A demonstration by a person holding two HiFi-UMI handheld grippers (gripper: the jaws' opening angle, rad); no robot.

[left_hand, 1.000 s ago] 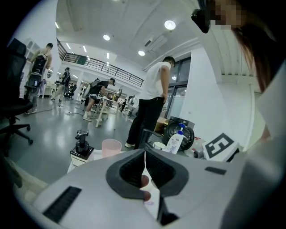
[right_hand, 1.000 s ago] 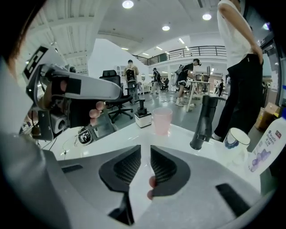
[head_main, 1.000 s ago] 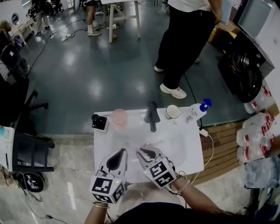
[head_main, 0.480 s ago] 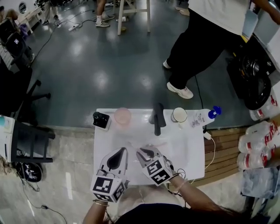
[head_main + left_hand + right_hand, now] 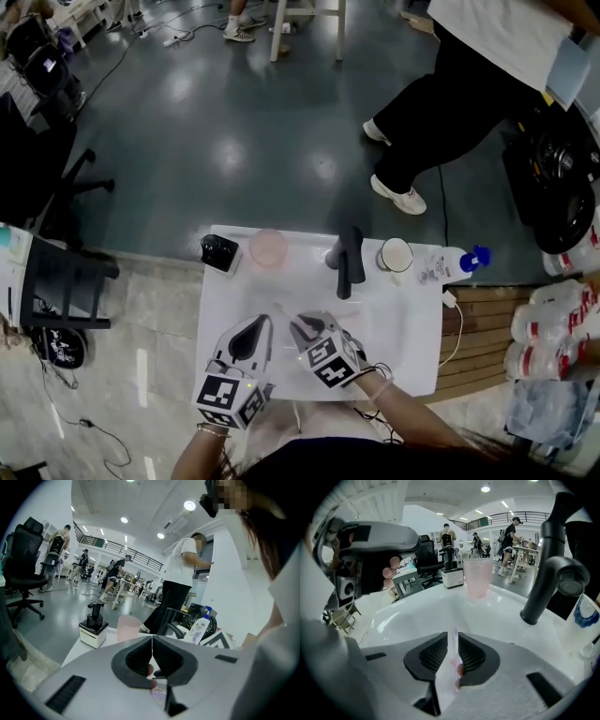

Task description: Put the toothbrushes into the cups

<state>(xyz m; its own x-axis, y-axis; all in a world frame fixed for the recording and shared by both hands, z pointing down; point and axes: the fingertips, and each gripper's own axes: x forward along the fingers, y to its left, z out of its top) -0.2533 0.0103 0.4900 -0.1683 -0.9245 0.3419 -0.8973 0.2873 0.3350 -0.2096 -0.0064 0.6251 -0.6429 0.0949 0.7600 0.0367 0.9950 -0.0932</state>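
My right gripper is shut on a thin pink-and-white toothbrush, whose tip pokes out past the jaws over the white sink basin. The pink cup stands on the far rim ahead of it, and a white cup stands right of the black faucet. My left gripper hovers beside my right gripper at the near edge. In the left gripper view the jaws meet with nothing between them, and the pink cup is ahead.
A black soap dispenser sits on the far left corner of the sink top. A bottle with a blue cap lies at the far right. A person in dark trousers stands just beyond the sink.
The head camera has shifted, so the sink sits a little further right in the picture. Both grippers stay near the front edge, and the right one has turned slightly.
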